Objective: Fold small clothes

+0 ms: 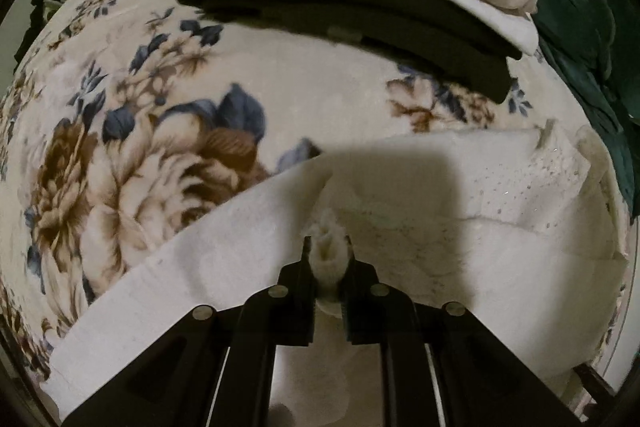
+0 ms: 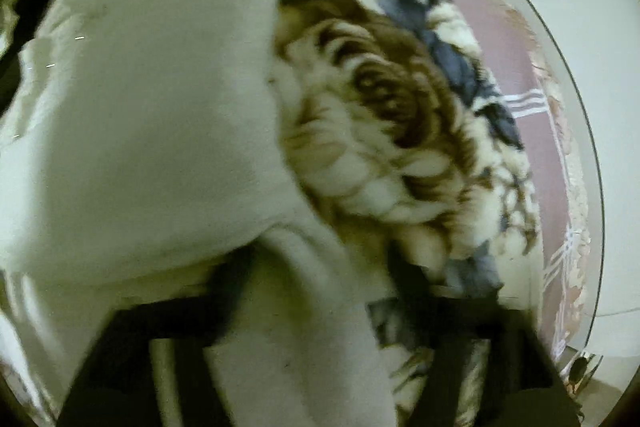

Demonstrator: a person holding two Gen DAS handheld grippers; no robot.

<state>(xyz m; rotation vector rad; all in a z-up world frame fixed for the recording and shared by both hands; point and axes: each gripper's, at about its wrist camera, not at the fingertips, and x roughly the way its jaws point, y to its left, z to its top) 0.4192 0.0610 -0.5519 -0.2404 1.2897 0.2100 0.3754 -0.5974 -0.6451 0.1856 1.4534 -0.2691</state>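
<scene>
While my left gripper (image 1: 328, 247) points steeply down at the bed, its fingers are nearly pressed together, pinching a bunched tuft of the white garment (image 1: 224, 251) between the pads. That garment lies spread over the floral blanket (image 1: 132, 163), running from the lower left of my left wrist view across to the right edge, where a lacy, perforated part of it (image 1: 532, 179) shows. The gripper's shadow falls on the cloth just beyond the tips.

Farther back on the blanket sits a stack of folded clothes (image 1: 360, 7) — a dark piece at the bottom, a white one above it and a cream one on top. Dark green fabric (image 1: 580, 39) is heaped along the right side.

On the right wrist view everything is blurred. My right gripper (image 2: 320, 275) has its fingers spread wide apart, and a band of the white garment (image 2: 132, 131) passes between them — I see neither finger pressing on it. The cloth fills the left half of that view, with the blanket's big brown flower (image 2: 384, 107) just beside it on the right.
</scene>
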